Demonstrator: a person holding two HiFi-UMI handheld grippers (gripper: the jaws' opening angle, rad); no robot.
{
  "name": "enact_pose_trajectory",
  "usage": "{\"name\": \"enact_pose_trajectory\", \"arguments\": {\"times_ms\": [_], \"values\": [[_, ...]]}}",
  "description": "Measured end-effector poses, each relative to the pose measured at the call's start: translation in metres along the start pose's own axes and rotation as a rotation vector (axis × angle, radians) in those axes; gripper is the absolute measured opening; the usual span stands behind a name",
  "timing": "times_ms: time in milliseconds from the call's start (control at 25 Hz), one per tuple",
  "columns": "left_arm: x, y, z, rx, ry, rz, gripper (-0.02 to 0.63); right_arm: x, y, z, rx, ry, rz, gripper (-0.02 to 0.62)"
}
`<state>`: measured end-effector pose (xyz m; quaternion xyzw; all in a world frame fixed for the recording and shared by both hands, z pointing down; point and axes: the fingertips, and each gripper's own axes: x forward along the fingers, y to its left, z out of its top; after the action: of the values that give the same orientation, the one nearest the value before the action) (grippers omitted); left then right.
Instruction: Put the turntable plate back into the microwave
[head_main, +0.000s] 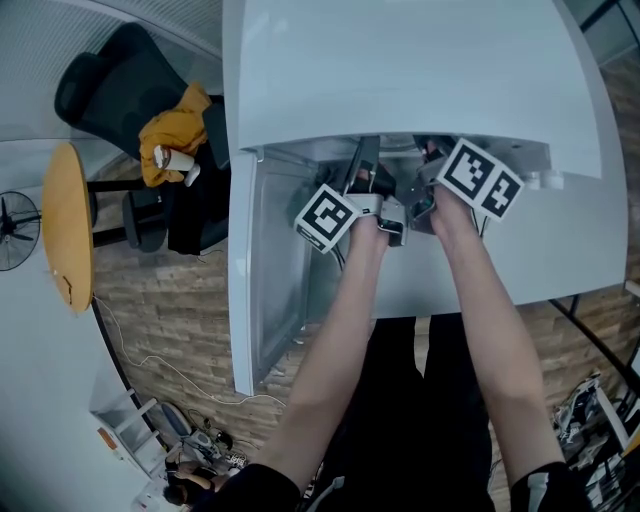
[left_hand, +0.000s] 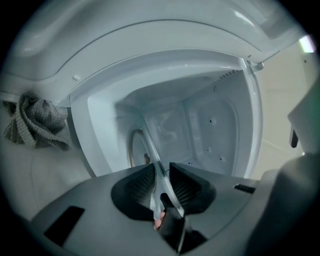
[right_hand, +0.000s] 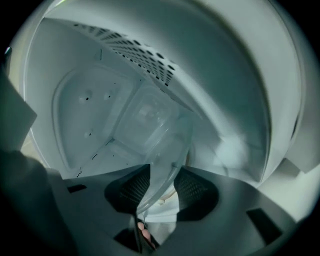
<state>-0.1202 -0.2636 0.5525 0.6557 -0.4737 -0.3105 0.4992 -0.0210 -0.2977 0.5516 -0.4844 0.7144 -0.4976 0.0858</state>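
Observation:
A white microwave (head_main: 400, 70) stands under me with its door (head_main: 262, 270) swung open at the left. Both grippers reach into its cavity, and its top hides their jaws in the head view. The clear glass turntable plate (left_hand: 152, 145) runs edge-on between the pads of my left gripper (left_hand: 161, 175), which is shut on its rim. In the right gripper view the plate (right_hand: 160, 135) passes between the jaws of my right gripper (right_hand: 162, 187). There its rim lies against the left pad, and a gap shows at the right pad. A tan ring (left_hand: 134, 147) shows behind the plate.
The microwave sits on a white table (head_main: 570, 250). A grey cloth (left_hand: 35, 122) lies outside the cavity beside the opening. Left of the microwave are a black office chair with a yellow garment (head_main: 175, 125), a round wooden table (head_main: 65, 225) and a fan (head_main: 15, 230).

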Motion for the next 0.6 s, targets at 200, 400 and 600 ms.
{"name": "enact_pose_trajectory", "arguments": {"times_ms": [200, 400, 600], "values": [[-0.001, 0.005, 0.0, -0.05, -0.026, 0.007, 0.078, -0.001, 0.004, -0.004, 0.044, 0.037, 0.033, 0.21], [0.001, 0.006, 0.005, -0.158, -0.079, -0.025, 0.058, -0.007, 0.003, -0.011, 0.116, 0.086, 0.07, 0.223], [0.0, 0.007, 0.009, -0.252, -0.144, -0.032, 0.046, -0.015, 0.002, -0.023, 0.042, 0.124, 0.057, 0.185]]}}
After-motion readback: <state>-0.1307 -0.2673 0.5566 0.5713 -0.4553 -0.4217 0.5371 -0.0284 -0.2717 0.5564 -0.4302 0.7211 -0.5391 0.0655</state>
